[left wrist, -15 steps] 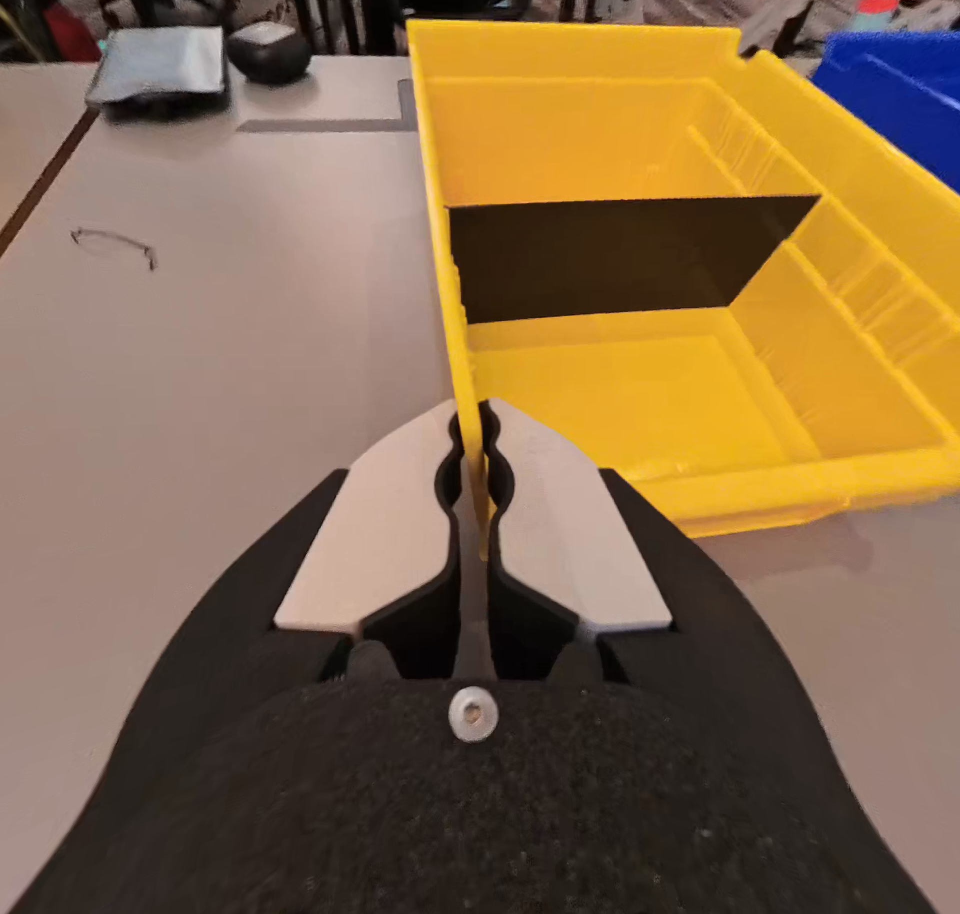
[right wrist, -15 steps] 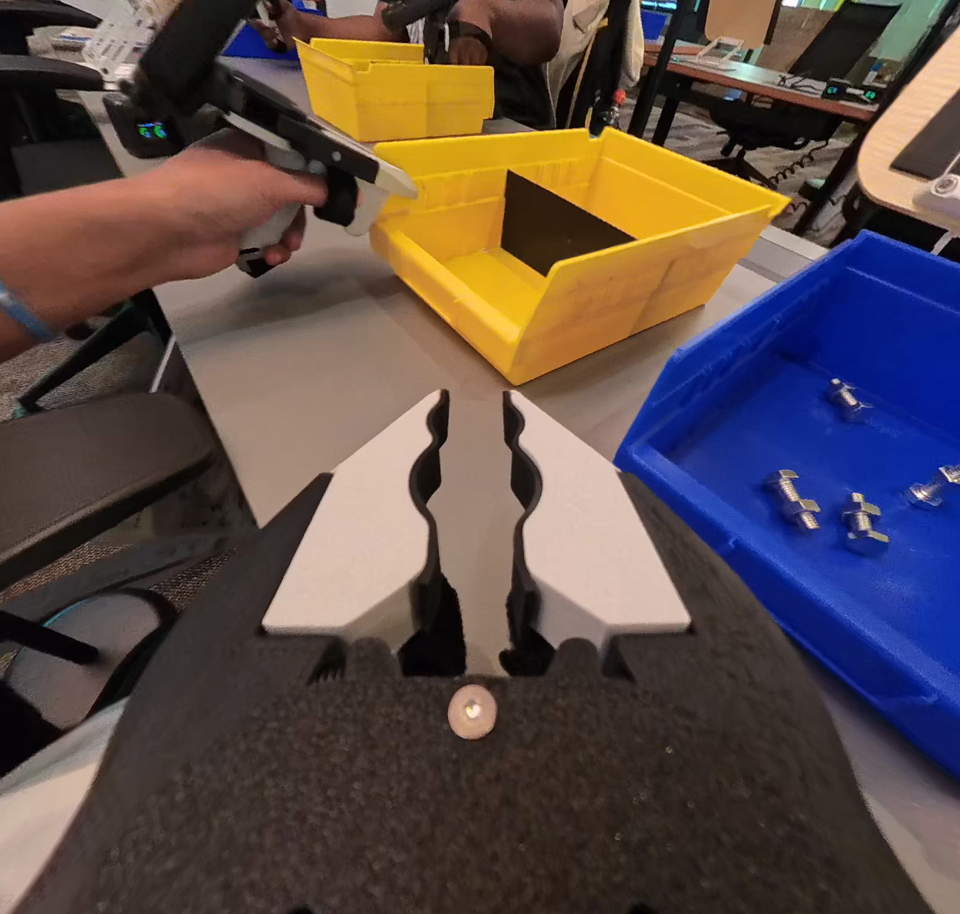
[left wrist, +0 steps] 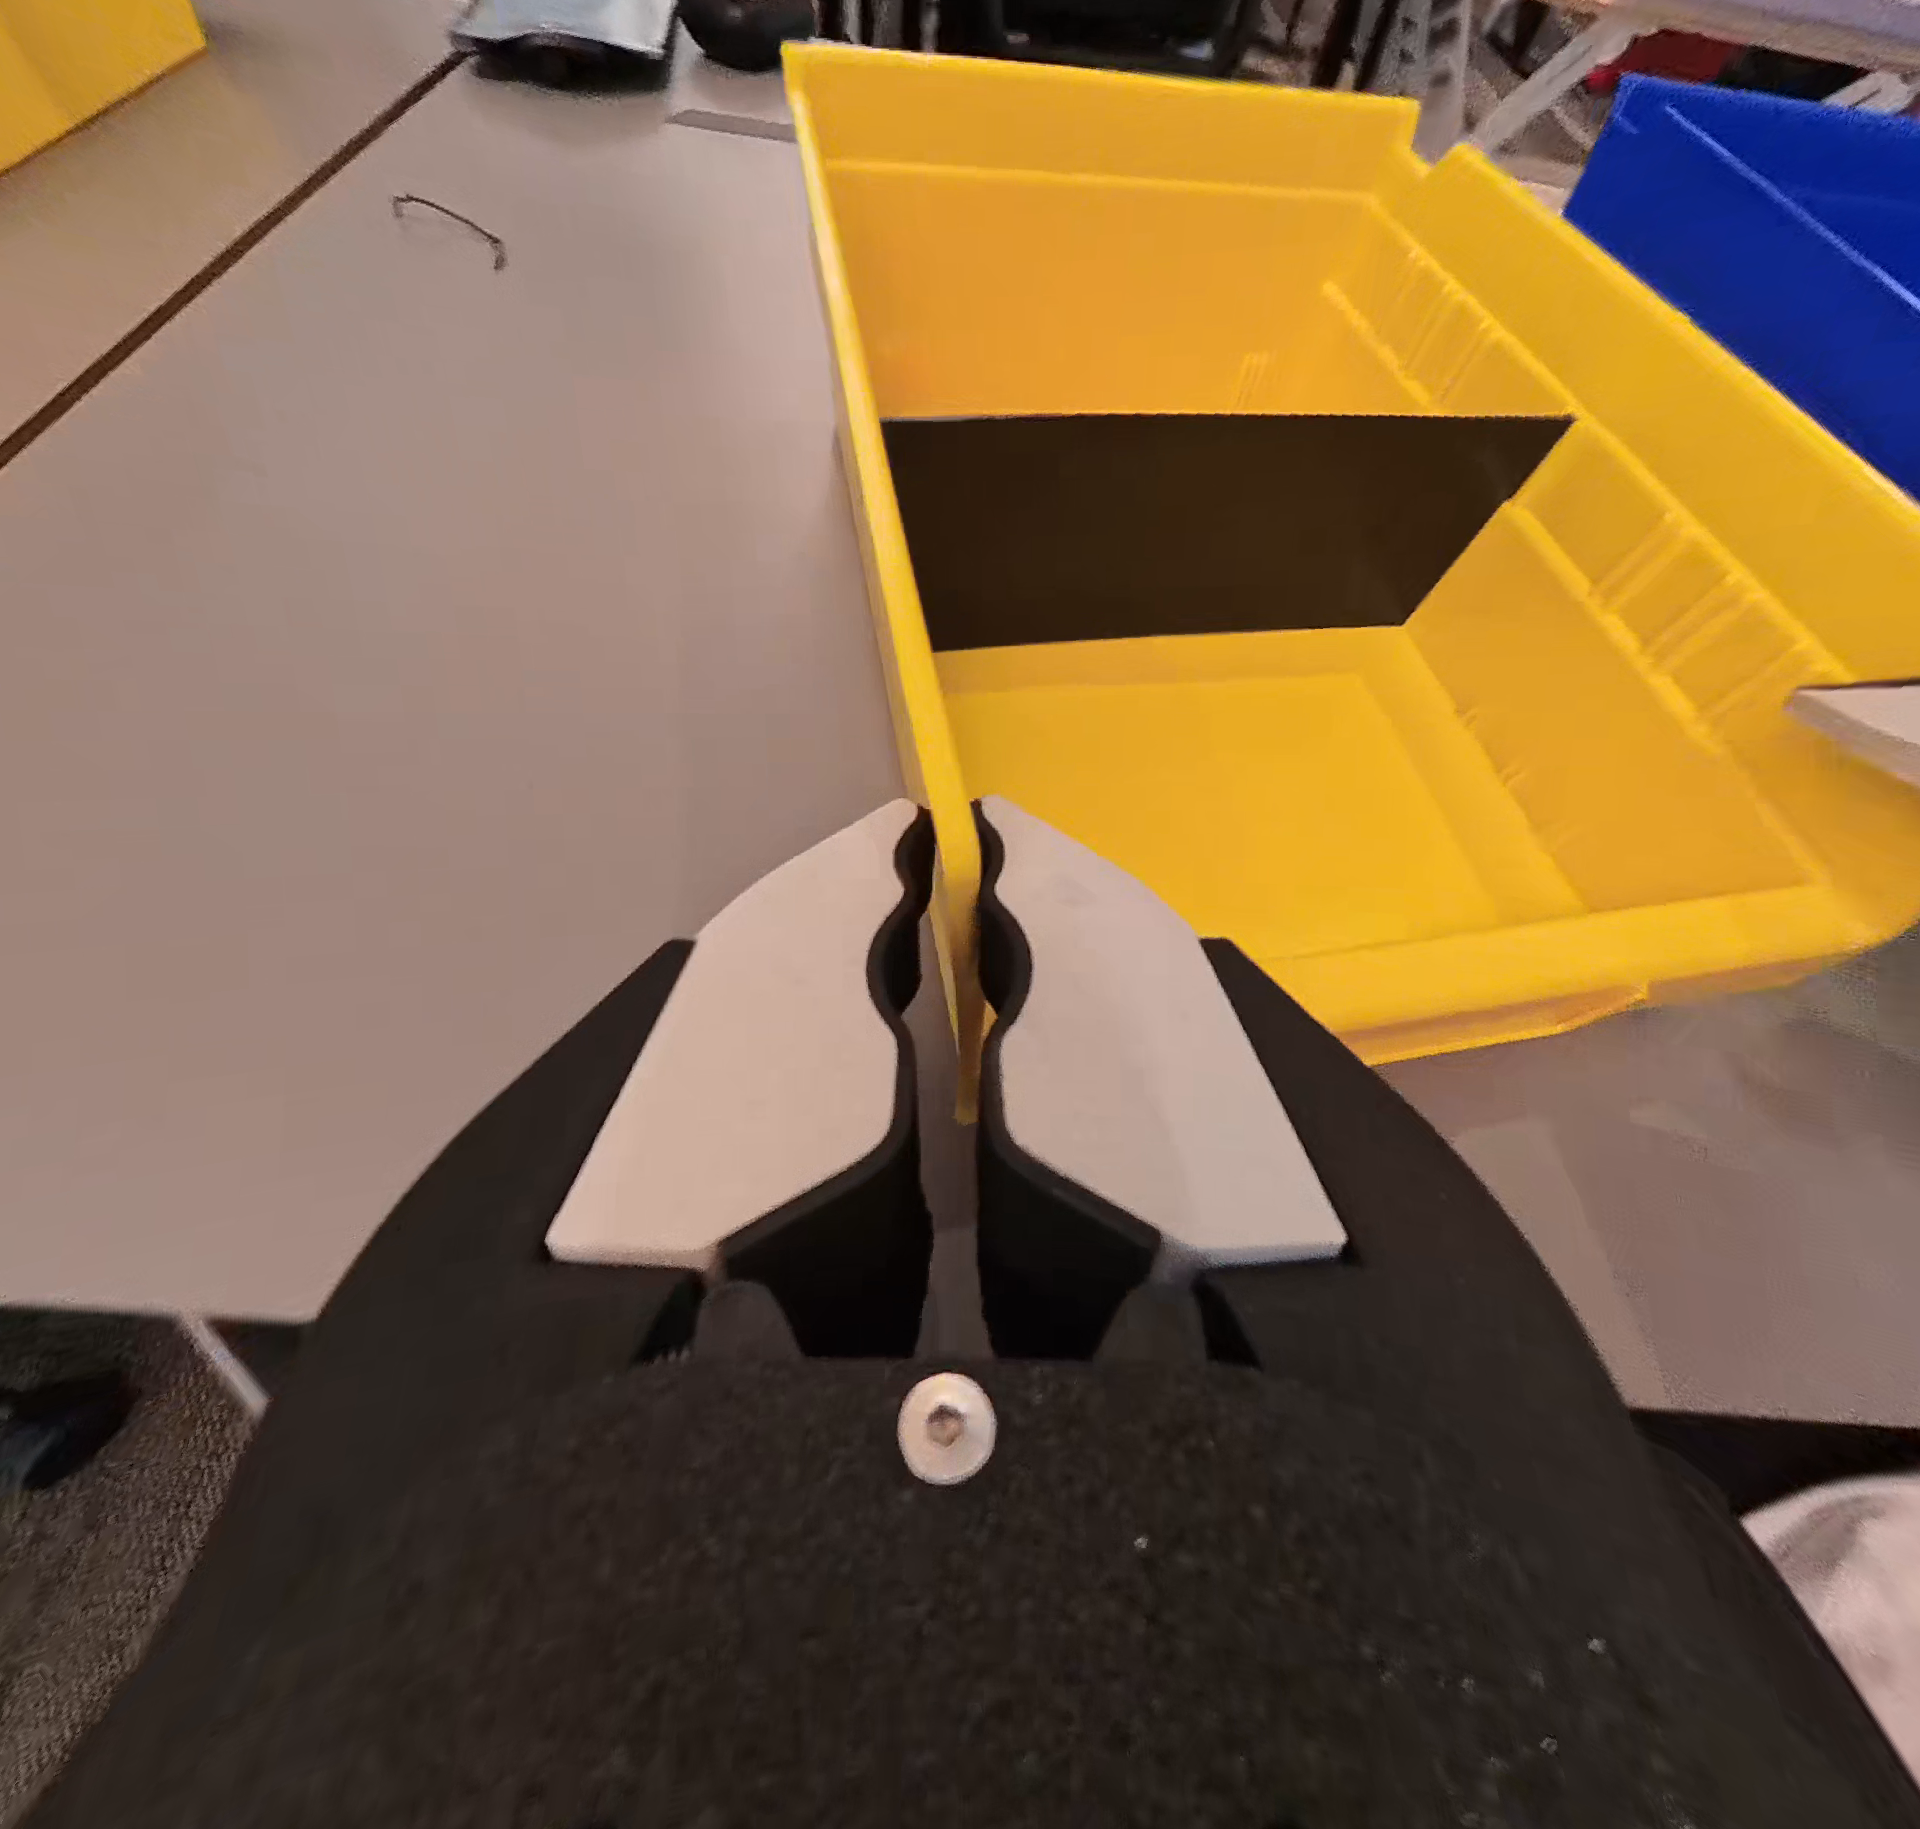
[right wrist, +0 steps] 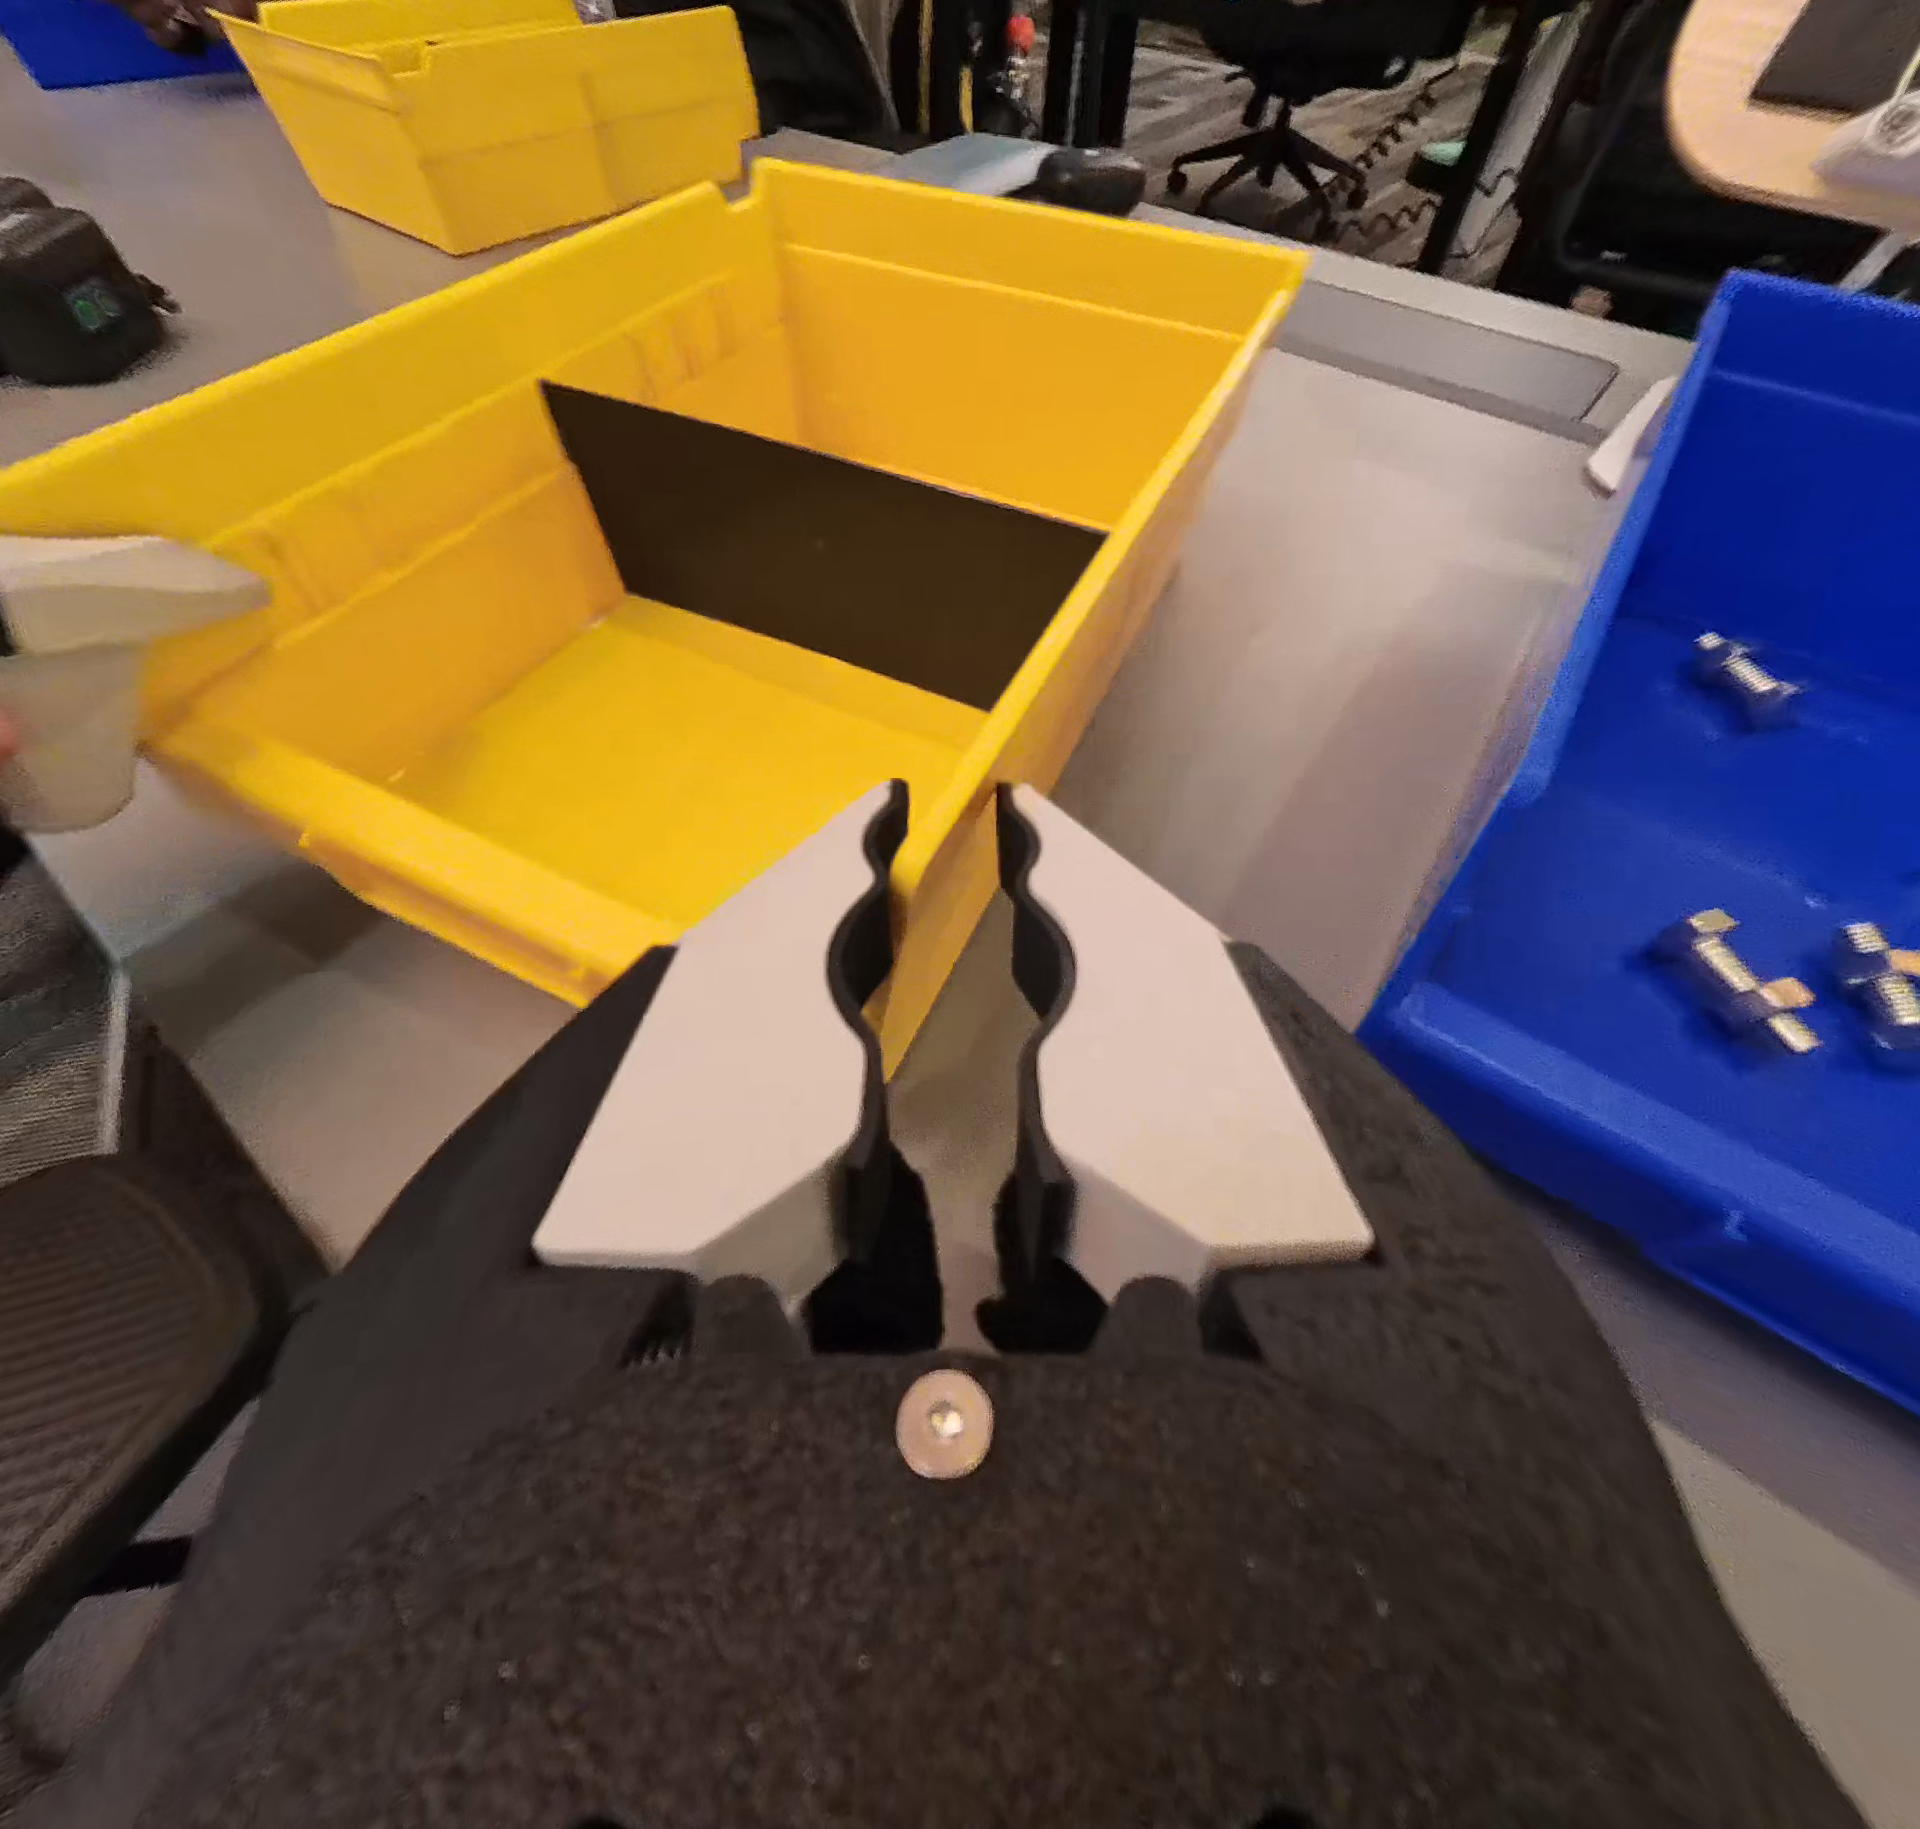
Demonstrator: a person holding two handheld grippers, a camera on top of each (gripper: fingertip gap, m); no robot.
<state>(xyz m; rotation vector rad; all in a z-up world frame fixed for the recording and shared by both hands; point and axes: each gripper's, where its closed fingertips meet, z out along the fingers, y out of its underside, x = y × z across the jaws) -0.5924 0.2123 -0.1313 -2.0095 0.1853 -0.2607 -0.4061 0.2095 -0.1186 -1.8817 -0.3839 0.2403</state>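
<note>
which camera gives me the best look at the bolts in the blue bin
The right wrist view. There the bolts lie in plain sight on the floor of the blue bin. The left wrist view catches only a corner of that bin beyond the yellow bin, and no bolts show.

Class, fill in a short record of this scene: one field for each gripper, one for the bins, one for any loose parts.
Left gripper: shut on the left wall of the yellow bin.
Right gripper: astride that bin's right wall, jaws apart, not clamped.
Yellow bin: black divider across it; near compartment empty.
Blue bin: to the right.
Loose parts: metal bolts in the blue bin.
</note>
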